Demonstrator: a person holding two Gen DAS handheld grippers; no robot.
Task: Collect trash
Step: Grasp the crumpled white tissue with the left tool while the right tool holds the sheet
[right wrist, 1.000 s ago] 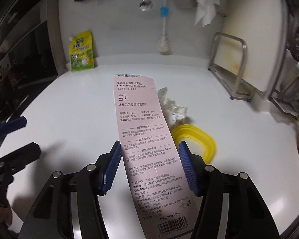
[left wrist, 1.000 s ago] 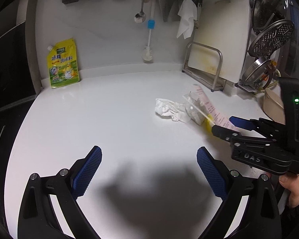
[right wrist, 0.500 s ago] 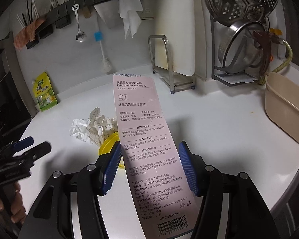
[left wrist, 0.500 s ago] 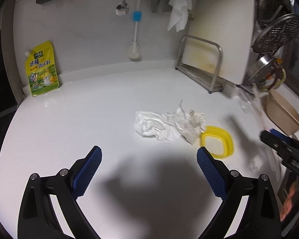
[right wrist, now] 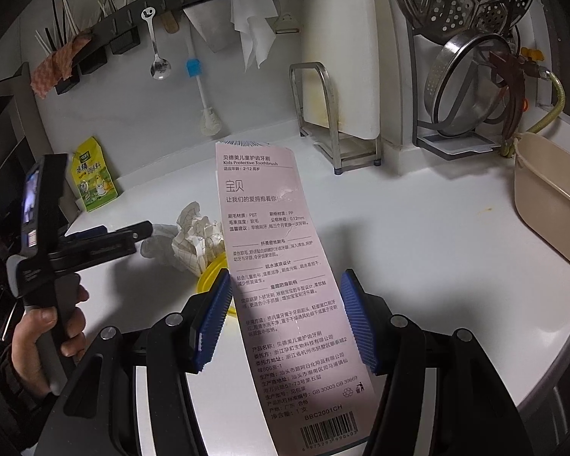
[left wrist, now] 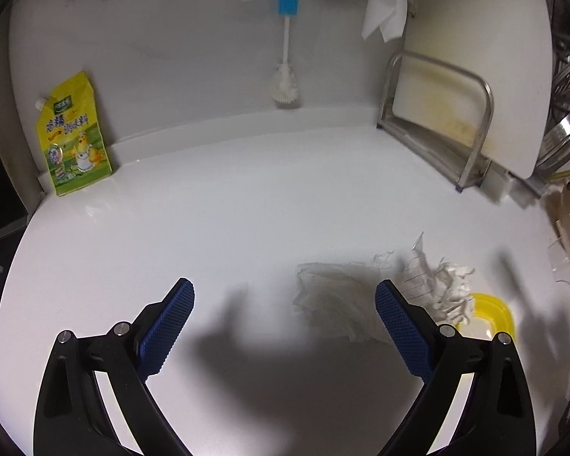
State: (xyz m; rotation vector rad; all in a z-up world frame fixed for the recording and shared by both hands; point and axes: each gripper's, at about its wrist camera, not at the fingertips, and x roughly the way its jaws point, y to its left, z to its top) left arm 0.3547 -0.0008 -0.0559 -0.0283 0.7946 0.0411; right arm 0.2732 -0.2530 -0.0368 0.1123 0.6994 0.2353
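Two pairs of tongs are at work. The right tongs [right wrist: 285, 317] stand about half open around a long pink toothbrush package [right wrist: 281, 285] that sticks out forward between them; it seems to be carried there, though the pads do not visibly press its edges, so the grip itself cannot be told for sure. Over the last second this pair has swung away from the litter, and a beige tub [right wrist: 551, 205] now shows at the right end of the white surface [right wrist: 418, 258].

Meanwhile the left tongs [left wrist: 285, 326] have come in low toward the remaining litter, wide open and empty. The crumpled tissue [left wrist: 334, 300] now lies just ahead, between the blue pads and nearer the right one, with a checked paper wad [left wrist: 433, 281] and a yellow plastic ring [left wrist: 494, 311] beyond it.

One piece looks collected; the tissue is likely next, needing a little more reach before closing.
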